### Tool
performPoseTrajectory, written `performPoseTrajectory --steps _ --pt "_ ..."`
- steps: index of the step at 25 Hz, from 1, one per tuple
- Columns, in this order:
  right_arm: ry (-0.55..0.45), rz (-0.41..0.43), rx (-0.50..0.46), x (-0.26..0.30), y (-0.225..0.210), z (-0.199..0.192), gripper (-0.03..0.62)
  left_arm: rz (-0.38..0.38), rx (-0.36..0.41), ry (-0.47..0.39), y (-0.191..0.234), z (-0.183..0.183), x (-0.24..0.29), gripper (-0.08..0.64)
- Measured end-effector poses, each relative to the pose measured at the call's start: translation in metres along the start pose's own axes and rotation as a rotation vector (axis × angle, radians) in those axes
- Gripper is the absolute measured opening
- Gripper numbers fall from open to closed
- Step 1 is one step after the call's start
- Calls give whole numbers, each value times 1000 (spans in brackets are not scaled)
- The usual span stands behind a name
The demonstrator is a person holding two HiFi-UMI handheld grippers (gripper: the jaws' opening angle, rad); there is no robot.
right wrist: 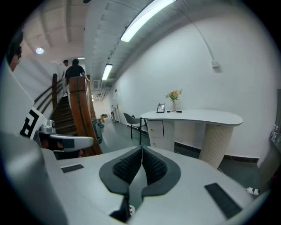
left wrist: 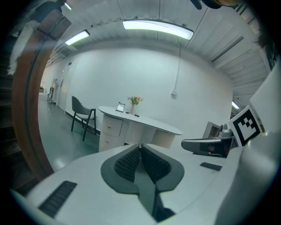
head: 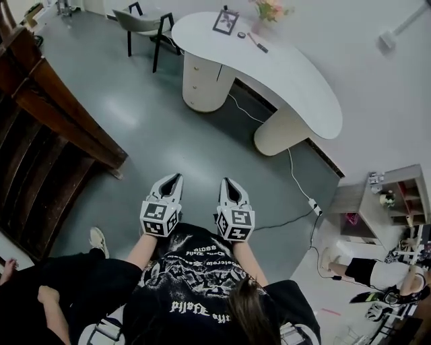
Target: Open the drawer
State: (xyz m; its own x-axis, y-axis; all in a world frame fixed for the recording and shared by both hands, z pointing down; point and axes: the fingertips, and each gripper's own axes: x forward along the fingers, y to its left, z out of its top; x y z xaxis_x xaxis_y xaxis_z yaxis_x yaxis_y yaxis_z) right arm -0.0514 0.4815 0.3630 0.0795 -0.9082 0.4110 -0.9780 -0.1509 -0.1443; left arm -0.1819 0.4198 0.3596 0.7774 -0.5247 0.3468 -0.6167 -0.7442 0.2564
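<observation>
A white curved desk stands across the grey floor, far ahead of me. Its drawers sit in the rounded pedestal at its left end. They look closed in the left gripper view and in the right gripper view. My left gripper and right gripper are held side by side in front of my chest, pointing toward the desk and well short of it. Both are shut with nothing between the pads: the left gripper and the right gripper each show their jaws pressed together.
A wooden staircase fills the left side. A dark-legged chair stands beside the desk's drawer end. A picture frame and flowers sit on the desk. A cable with a power strip lies at right, near a shelf.
</observation>
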Motion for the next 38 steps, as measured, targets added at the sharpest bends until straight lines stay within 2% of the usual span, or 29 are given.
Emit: performPoseTrajectory --steps 9,15,21,30,34,38 --pt "-3 -45 29 72 12 33 28 -52 29 -2 66 46 56 34" --pt "-15 -79 57 118 36 52 28 -120 70 16 106 69 79 33" --pt "-6 -94 72 145 54 59 28 -167 86 22 128 83 96 34" --pt "4 -104 99 177 35 67 28 -143 75 25 150 94 128 34" --pt "3 -79 108 201 24 67 28 -86 66 19 171 93 140 34" --pt "-21 -42 97 234 5 88 28 -10 46 9 191 101 160 34"
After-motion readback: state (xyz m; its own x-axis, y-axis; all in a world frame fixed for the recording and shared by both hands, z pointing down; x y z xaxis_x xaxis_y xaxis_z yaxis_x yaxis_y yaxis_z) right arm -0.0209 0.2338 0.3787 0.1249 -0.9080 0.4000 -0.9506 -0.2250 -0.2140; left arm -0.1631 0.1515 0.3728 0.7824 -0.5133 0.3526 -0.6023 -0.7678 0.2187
